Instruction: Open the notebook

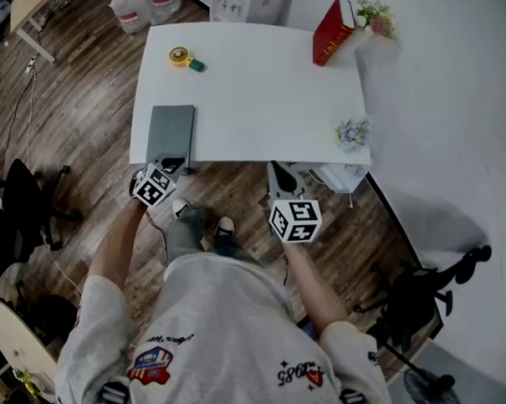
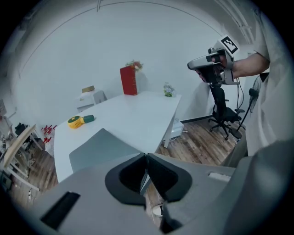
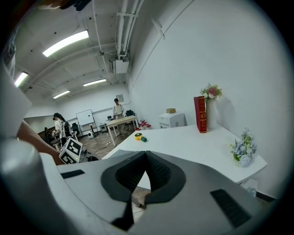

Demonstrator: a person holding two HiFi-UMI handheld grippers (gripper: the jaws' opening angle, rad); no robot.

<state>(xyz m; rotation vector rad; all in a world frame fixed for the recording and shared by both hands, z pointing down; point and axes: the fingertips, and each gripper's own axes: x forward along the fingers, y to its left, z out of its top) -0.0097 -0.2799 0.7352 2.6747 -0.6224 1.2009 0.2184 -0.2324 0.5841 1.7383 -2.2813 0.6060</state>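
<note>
A closed grey notebook lies on the white table at its near left corner. My left gripper is at the notebook's near edge, jaws shut. In the left gripper view the grey cover runs up to the closed gripper, and a thin pale sliver of its edge shows pinched between the pads. My right gripper hovers off the table's near edge, to the right of the notebook. It is shut with nothing between its pads.
On the table are a yellow tape measure at the far left, an upright red book beside a flower vase at the far right, and a small flower bunch at the near right corner. Black office chairs stand at right and left.
</note>
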